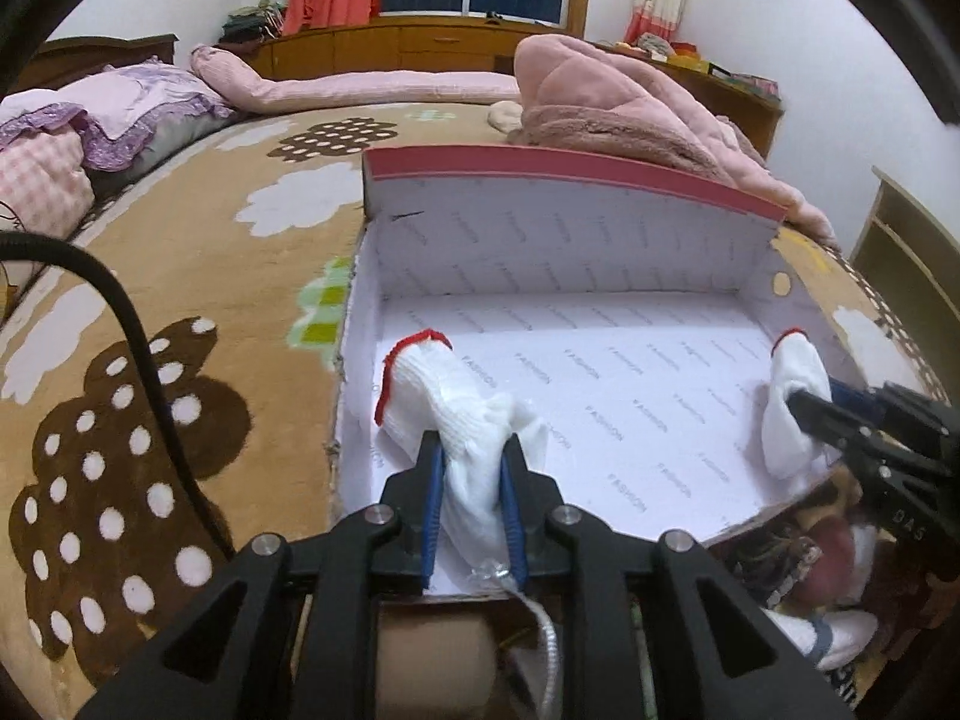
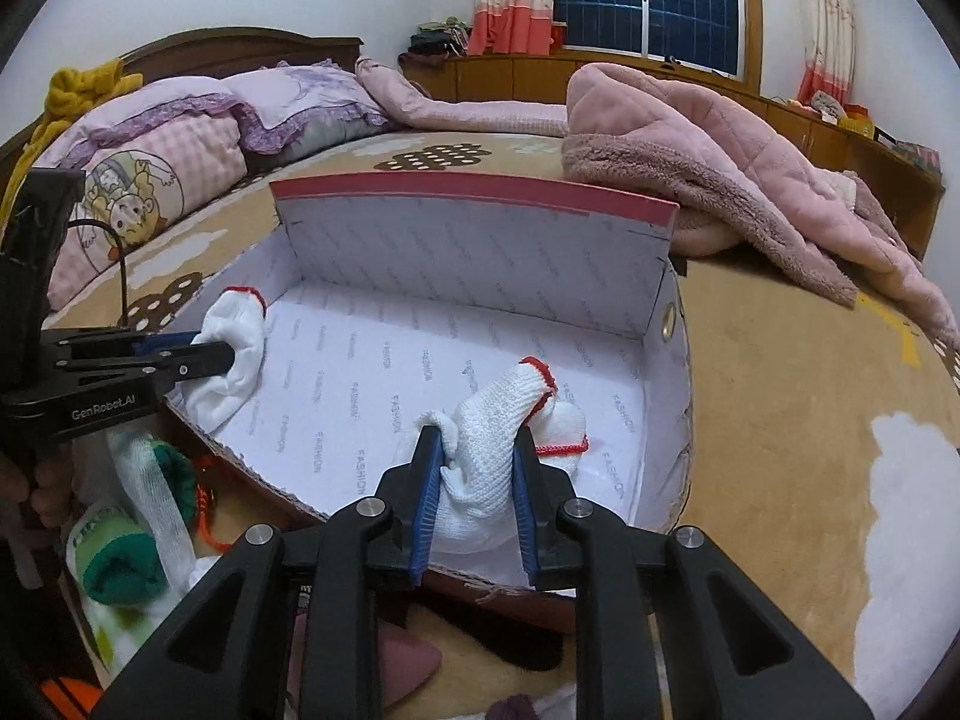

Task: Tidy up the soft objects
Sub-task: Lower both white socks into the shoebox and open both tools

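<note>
Left wrist: a pink robe (image 1: pixel 630 108) is lying at twelve o'clock behind the box (image 1: pixel 570 234); our left gripper (image 1: pixel 471 456) is pinching a red-cuffed white glove (image 1: pixel 444 402) over the box floor.

Right wrist: our right gripper (image 2: pixel 474 450) is clamping another white glove (image 2: pixel 498 414), possibly two bunched, inside the box at six o'clock.

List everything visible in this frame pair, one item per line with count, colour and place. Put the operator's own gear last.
white knit gloves: two, white with red cuffs, over the box floor, one at each end
cardboard box: one, white printed lining, red rim, on the bed
bed cover: one, tan with brown spotted patches, under the box
pink fleece garment: one, behind the box
pillows: several, pink and purple, at the headboard
soft items: pile, white and green, in front of the box
left hand-held gripper: black, blue pads, shut on one glove
right hand-held gripper: same, shut on the other glove
</note>
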A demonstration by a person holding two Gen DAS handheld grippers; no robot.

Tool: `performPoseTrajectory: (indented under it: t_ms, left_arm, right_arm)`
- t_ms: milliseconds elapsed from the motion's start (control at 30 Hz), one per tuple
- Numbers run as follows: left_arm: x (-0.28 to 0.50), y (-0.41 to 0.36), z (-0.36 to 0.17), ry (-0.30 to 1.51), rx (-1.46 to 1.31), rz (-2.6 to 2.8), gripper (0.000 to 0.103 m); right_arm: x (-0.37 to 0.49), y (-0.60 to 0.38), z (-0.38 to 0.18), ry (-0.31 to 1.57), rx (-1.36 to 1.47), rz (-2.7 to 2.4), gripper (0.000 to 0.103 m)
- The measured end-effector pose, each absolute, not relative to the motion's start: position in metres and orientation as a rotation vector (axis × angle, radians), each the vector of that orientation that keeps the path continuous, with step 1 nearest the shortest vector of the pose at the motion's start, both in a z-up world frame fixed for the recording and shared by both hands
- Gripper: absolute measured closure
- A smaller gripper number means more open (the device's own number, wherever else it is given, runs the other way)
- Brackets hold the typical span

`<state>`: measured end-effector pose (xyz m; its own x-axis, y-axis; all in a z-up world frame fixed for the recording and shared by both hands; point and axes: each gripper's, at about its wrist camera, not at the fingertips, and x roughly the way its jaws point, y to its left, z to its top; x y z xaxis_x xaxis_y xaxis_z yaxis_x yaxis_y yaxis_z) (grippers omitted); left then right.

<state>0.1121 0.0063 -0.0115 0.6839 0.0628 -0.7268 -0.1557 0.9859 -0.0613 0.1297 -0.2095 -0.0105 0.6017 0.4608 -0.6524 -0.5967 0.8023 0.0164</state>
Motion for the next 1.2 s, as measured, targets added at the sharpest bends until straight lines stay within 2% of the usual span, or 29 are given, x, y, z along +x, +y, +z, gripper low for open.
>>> performPoseTrajectory:
  t_ms: [200, 467, 567, 633, 667, 867, 900, 933, 967, 1000, 1200]
  left_arm:
    - [0.101, 0.003, -0.017, 0.722, -0.109, 0.141, 0.082]
    - [0.097, 0.0, -0.016, 0.702, -0.102, 0.131, 0.079]
    - [0.096, -0.001, -0.016, 0.7, -0.098, 0.121, 0.074]
    - [0.096, -0.002, -0.015, 0.697, -0.095, 0.109, 0.064]
    - [0.095, -0.003, -0.015, 0.694, -0.095, 0.093, 0.062]
    - [0.093, -0.009, -0.012, 0.681, -0.066, 0.11, 0.054]
    - [0.093, -0.009, -0.012, 0.68, -0.064, 0.112, 0.05]
    - [0.092, -0.009, -0.011, 0.675, -0.065, 0.113, 0.041]
    - [0.09, -0.009, -0.01, 0.667, -0.068, 0.106, 0.036]
    - [0.088, -0.009, -0.009, 0.66, -0.072, 0.09, 0.031]
    - [0.084, -0.009, 0.0, 0.66, -0.086, 0.069, 0.029]
  right_arm:
    - [0.13, -0.211, -0.011, 0.681, -0.208, 0.594, 0.068]
    - [0.128, -0.209, -0.012, 0.671, -0.225, 0.589, 0.062]
    - [0.126, -0.207, -0.011, 0.659, -0.245, 0.579, 0.058]
    - [0.123, -0.205, -0.01, 0.642, -0.264, 0.556, 0.052]
    - [0.121, -0.204, -0.01, 0.638, -0.271, 0.555, 0.045]
    - [0.116, -0.2, -0.009, 0.615, -0.304, 0.52, 0.041]
    - [0.116, -0.201, -0.009, 0.613, -0.303, 0.519, 0.039]
    - [0.115, -0.201, -0.008, 0.609, -0.301, 0.515, 0.036]
    - [0.115, -0.203, -0.006, 0.602, -0.294, 0.511, 0.03]
    - [0.115, -0.205, -0.004, 0.595, -0.283, 0.513, 0.03]
    - [0.114, -0.208, 0.0, 0.581, -0.267, 0.526, 0.03]
